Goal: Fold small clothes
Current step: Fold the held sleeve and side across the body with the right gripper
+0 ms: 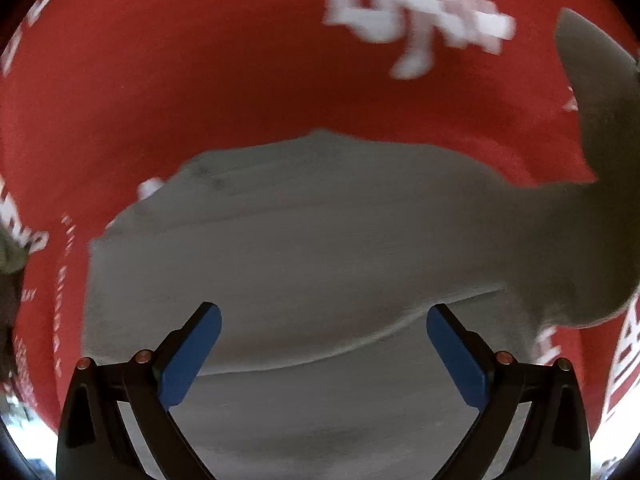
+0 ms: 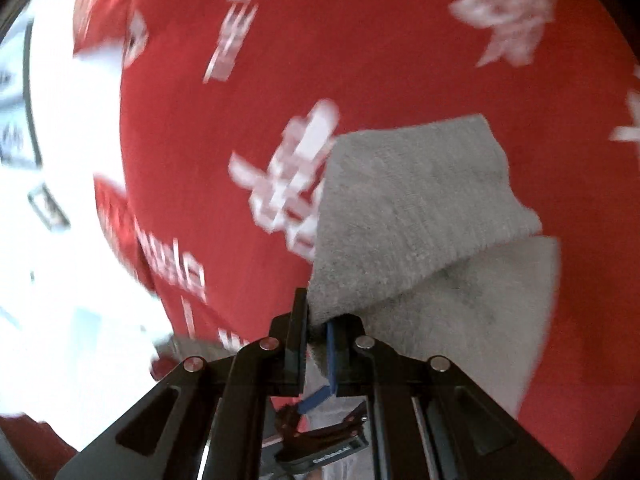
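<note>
On the red cloth with white characters that covers the table, the grey garment lies spread in the middle of the left wrist view, below the left tool, whose blue pads stand wide apart with nothing between them. In the right wrist view, the right tool at lower centre is clamped on an edge of the grey garment and one layer lifts over the other. I judge a fold is in progress; next the pinched edge should be carried across and laid flat. Only the right view shows the lifted flap and the bright area at left.
</note>
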Demonstrator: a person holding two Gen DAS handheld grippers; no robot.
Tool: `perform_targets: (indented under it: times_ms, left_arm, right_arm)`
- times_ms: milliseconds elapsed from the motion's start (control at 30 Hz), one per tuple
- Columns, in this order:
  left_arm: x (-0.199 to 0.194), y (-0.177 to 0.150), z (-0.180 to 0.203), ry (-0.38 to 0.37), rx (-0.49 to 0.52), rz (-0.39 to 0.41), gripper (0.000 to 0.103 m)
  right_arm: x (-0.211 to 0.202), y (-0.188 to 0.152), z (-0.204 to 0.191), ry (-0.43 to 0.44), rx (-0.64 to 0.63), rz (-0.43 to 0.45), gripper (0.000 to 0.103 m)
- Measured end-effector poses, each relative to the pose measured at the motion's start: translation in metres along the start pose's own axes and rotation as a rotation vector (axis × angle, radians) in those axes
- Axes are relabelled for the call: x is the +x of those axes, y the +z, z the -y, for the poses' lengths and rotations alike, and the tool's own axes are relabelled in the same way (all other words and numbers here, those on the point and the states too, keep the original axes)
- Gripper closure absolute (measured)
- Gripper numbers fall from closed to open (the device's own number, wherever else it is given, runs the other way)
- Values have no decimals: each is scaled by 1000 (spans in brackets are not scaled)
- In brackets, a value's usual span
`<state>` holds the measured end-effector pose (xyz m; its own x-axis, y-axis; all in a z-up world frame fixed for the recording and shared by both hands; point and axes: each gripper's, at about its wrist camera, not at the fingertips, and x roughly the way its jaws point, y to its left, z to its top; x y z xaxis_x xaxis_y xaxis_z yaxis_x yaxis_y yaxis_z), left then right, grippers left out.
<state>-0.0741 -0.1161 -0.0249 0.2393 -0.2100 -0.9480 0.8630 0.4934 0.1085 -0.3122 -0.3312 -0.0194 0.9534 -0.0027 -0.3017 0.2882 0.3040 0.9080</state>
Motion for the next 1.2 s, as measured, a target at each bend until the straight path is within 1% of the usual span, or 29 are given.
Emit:
perform_targets:
  times_ms: [67,167,233,267,300,333,367,400,467,500,533,600,633,667,700,733,767,800,833,867,933,1000,1033,1067,1133,1167,1200]
  left_arm:
    - [1,-6,-27,29,-34,-11,0]
    - [4,-22,-70,73,-94,-36,0]
    - [13,-35,-91,88,-126,-53,0]
    - [16,-41,-103,94,-146,-65,0]
    - [17,-48,-109,97,-157,-73,0]
    - [16,-51,-112,97,-168,-82,0]
    - [17,-56,-119,95,-181,-90,0]
    - [17,-62,-123,93,-189,-91,0]
    - [18,-68,-133,82,-207,-89,0]
    - [20,-67,-135,78,-212,-90,0]
    - [21,-68,-139,70,-220,-92,0]
    - [22,-70,-144,55,-234,-98,0]
    - [22,-71,-147,49,-240,-99,0]
    - [20,-72,-149,45,-246,-98,0]
    - [18,-74,-154,43,-255,-95,0]
    - [15,-77,-159,40,-264,-91,0]
    - [14,-80,-165,37,-272,-90,0]
    - [14,-82,-170,37,-277,-90,0]
    - [13,-86,-175,38,-284,-93,0]
    - [12,-90,-180,40,-291,-99,0]
    - [14,-97,-189,50,-302,-113,0]
    - [17,-104,-198,62,-314,-129,0]
    - [15,-107,-199,65,-321,-136,0]
    - [16,-110,-203,67,-327,-141,0]
    - [13,-112,-208,76,-330,-143,0]
    - [11,-112,-209,78,-330,-141,0]
    - [9,-109,-212,73,-330,-132,0]
  right_arm:
    - [43,-14,-21,-18,-90,-95,95]
    - [113,-50,-40,-110,-249,-270,95]
    - [160,-81,-42,-195,-328,-396,95]
    - [176,-94,-40,-237,-357,-440,94]
    - [196,-110,-35,-308,-394,-498,91]
    - [208,-119,-29,-365,-405,-529,90]
    - [214,-123,-25,-403,-402,-544,90]
    - [217,-126,-21,-437,-381,-553,84]
    - [211,-121,-18,-414,-302,-502,74]
    - [203,-114,-16,-408,-244,-457,59]
    - [199,-110,-14,-403,-204,-426,50]
    - [195,-100,-3,-376,-86,-379,49]
    - [196,-94,8,-360,18,-368,63]
    - [198,-91,10,-355,51,-361,84]
    - [199,-87,4,-390,36,-335,96]
    - [202,-84,-7,-401,-18,-313,96]
    - [205,-84,-28,-404,-116,-298,96]
    - [210,-88,-48,-413,-214,-300,97]
    - [215,-93,-61,-417,-285,-307,97]
    - [228,-106,-87,-430,-433,-334,97]
    - [250,-133,-112,-451,-633,-399,96]
    - [272,-161,-119,-489,-790,-478,94]
    - [285,-181,-117,-516,-865,-535,93]
    - [297,-201,-112,-568,-941,-595,91]
    - [308,-230,-108,-631,-1056,-662,60]
    - [307,-237,-112,-635,-1090,-664,55]
    - [301,-241,-116,-625,-1098,-657,52]
